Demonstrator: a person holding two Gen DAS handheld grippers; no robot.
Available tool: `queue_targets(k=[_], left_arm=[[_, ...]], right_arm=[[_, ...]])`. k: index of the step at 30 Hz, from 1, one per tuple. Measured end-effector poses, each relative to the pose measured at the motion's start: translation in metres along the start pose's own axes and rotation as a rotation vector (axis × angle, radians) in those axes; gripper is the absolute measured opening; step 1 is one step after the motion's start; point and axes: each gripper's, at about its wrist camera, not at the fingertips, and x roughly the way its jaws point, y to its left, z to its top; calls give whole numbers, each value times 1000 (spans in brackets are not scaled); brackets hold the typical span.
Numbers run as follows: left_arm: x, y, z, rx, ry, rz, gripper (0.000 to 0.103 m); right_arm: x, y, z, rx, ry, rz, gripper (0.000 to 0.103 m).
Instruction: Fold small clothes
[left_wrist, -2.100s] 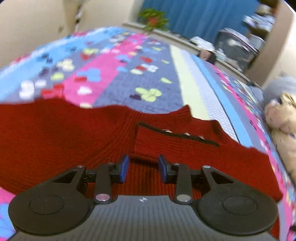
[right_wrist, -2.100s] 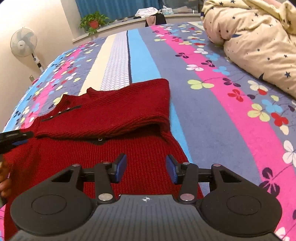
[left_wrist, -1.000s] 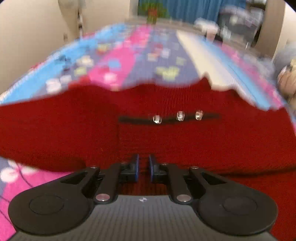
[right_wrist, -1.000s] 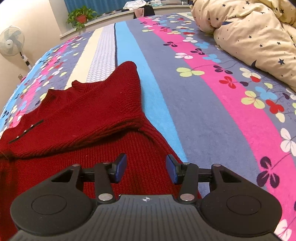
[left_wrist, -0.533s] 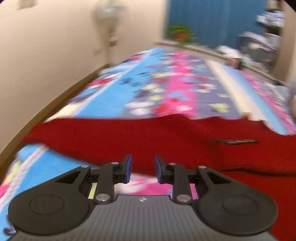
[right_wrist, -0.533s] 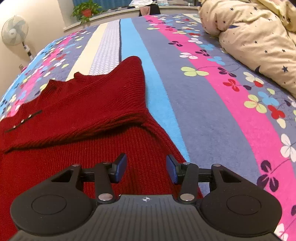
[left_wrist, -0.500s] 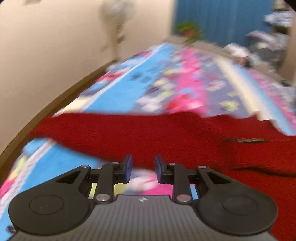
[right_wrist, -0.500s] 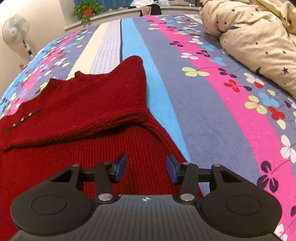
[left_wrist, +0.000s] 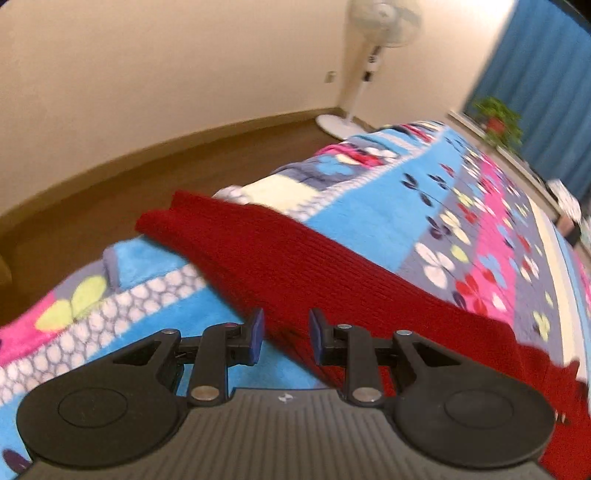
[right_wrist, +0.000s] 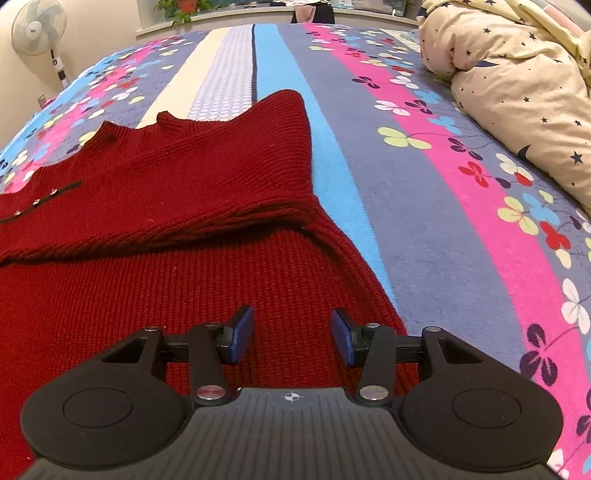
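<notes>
Both tongs gape; left tongs (left_wrist: 285, 334) swung to sweater's (left_wrist: 317, 258) outstretched sleeve.

Both the left gripper (left_wrist: 284, 334) and the right gripper (right_wrist: 292, 334) are matte black, with ribbed bodies, round discs at four and eight o'clock, silver screws, a small crosshair mark, and blue finger pads (right_wrist: 239, 334).
</notes>
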Motion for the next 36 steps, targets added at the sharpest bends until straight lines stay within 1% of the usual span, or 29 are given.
queue_targets(k=[5,7,15,22,23,24,26,27,30,33,34,36], left_arm=[[15,20,4,-115,30,39,32],[18,28,5,-165,34,36,34],[26,27,6,-175,18,30,35],[28,22,6,-157,14,48,35],[28,21,6,-154,10,54,31],[27,21,6,-147,6,59,26],[27,18,6,-126,-9,63,18],[26,17,6,-113,-19,68,15],[20,9,7,-88,-57,76,13],[4,-9,7,-28,-132,80,12],[-3,-17,6,-6,-160,71,12],[-21,-38,0,51,-214,19,11]], right_arm=[[4,5,1,-13,6,6,49],[4,5,1,-14,7,10,49],[7,8,3,-15,10,16,49],[7,8,2,-16,13,17,49],[8,8,2,-17,13,16,49],[8,8,2,-19,14,15,49],[8,9,2,-21,14,14,49],[8,9,2,-23,14,14,49],[8,10,2,-23,14,14,49],[8,10,2,-24,15,15,49],[8,11,2,-24,14,16,49],[7,12,2,-26,14,19,49]])
